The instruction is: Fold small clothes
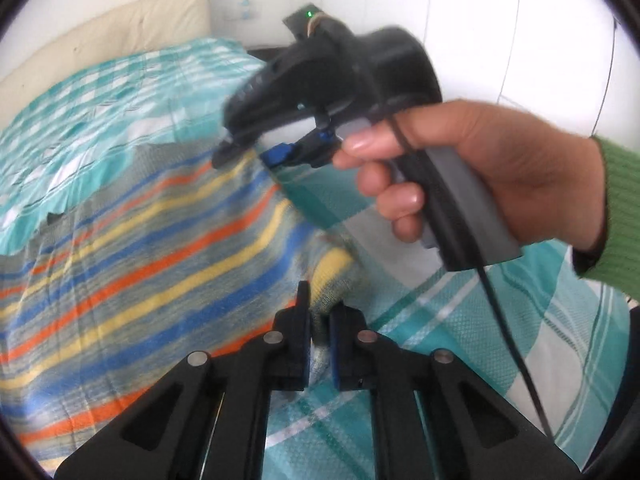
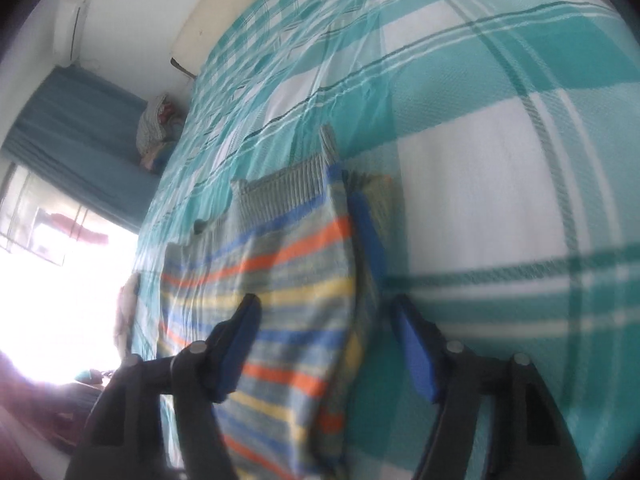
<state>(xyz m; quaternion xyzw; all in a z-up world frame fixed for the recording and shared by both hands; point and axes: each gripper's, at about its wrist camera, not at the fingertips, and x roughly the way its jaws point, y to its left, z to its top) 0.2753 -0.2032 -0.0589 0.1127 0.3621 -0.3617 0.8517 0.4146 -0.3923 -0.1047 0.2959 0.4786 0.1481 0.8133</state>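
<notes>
A small striped garment, grey with blue, orange and yellow stripes, lies on the bed. My left gripper is shut on its near edge, a fold of cloth pinched between the pads. My right gripper hovers over the garment's far side, held by a hand. In the right wrist view the right gripper is open, its blue-padded fingers spread above the garment and its right edge, holding nothing.
The bed is covered with a teal and white checked sheet, which also shows in the right wrist view. A cream headboard stands behind. A window with a blue curtain and a pile of clothes are beside the bed.
</notes>
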